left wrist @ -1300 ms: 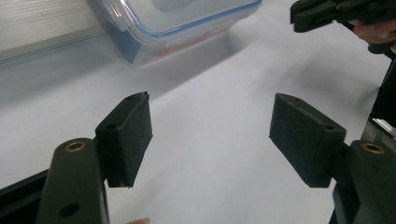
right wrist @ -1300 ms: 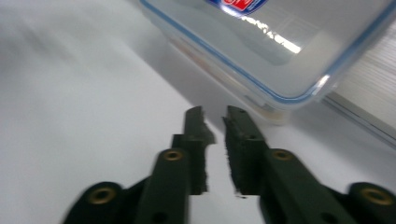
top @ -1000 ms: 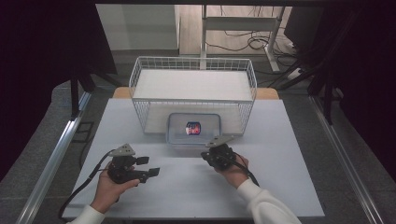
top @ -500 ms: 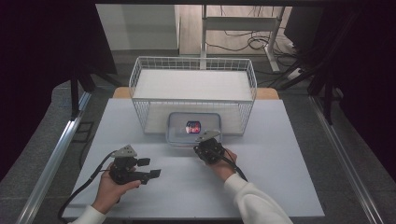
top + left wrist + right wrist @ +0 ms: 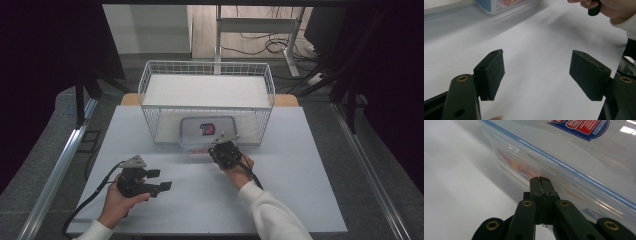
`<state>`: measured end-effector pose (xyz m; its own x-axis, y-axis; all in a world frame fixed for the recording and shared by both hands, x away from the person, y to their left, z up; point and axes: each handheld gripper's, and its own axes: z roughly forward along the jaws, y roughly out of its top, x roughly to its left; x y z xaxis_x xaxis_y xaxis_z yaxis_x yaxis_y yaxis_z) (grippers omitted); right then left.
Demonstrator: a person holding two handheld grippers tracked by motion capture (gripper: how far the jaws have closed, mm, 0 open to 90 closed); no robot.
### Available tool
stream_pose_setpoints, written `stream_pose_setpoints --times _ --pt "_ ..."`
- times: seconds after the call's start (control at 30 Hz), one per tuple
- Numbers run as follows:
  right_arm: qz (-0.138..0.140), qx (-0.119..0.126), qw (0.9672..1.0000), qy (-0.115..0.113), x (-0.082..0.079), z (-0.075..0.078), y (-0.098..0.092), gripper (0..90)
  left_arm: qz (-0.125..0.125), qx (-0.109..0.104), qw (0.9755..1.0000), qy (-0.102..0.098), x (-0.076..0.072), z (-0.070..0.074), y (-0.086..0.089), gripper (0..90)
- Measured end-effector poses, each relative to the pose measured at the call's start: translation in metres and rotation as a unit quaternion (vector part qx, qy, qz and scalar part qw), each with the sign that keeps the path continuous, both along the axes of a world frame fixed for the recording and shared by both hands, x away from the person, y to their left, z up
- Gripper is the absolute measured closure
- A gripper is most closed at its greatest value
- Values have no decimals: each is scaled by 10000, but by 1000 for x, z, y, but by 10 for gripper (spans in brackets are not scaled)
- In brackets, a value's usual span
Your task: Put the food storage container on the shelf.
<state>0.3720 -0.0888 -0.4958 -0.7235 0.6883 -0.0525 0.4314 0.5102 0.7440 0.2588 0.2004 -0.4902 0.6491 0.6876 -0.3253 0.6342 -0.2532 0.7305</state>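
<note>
A clear plastic container [image 5: 207,131] with a blue-edged lid and a red and blue sticker stands on the white table, close against the front of the wire basket [image 5: 207,75]. My right gripper [image 5: 218,146] is at its near side. In the right gripper view its jaws [image 5: 540,180] are shut flat together with nothing between them. Their tips are right at the container wall [image 5: 564,152], just below the lid's blue seal. My left gripper [image 5: 155,181] rests low over bare table at the front left. Its jaws [image 5: 537,72] stand wide open and empty.
The white table [image 5: 300,200] has free room to the right and along the front. The white wire basket spans the back middle. In the left gripper view, a corner of the container [image 5: 499,3] and the person's right hand [image 5: 604,10] lie ahead.
The right gripper has moved left and forward, from the table's middle right up to the container's near side. The left gripper has stayed in place, still open.
</note>
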Motion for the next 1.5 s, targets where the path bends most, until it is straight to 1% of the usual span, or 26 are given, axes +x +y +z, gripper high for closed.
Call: stream_pose_setpoints --times 0.23,0.3,0.4,0.47,0.6,0.7,0.87,0.97,1.0,1.1,1.17,1.37,1.43,1.5 --pt "-26 84 10000 45 8 0 4 891 -8 17 10000 35 0 -1 -1 279" --pt "-33 103 9999 61 11 0 5 891 4 -13 10000 38 0 0 0 279" --pt "-126 234 9995 161 18 -1 6 891 22 -23 10000 26 0 1 1 279" --pt "-213 242 9994 149 23 -2 7 891 9 -17 10000 27 0 0 1 279" --pt "-342 289 9988 219 33 -1 8 891 -24 14 10000 9 -1 0 1 278" --pt "-388 254 9987 212 38 0 10 891 -25 9 10000 5 -1 0 1 278" --pt "-467 278 9982 244 45 0 12 891 24 -3 10000 20 -1 0 1 274" --pt "-472 204 9985 193 48 0 14 891 45 -3 10000 25 0 0 1 274" --pt "-476 194 9985 208 49 1 15 891 44 7 10000 27 0 0 1 274" --pt "-516 235 9981 222 53 0 16 891 28 33 10000 35 0 -1 0 274" --pt "-551 264 9978 239 54 0 17 890 23 37 10000 41 0 -2 0 274" --pt "-561 251 9978 261 59 1 21 890 30 49 10000 46 1 -2 1 274" --pt "-563 277 9976 288 59 1 22 890 34 50 10000 43 1 -2 1 274" --pt "-575 252 9976 288 59 1 21 890 35 51 10000 36 2 -2 1 274"
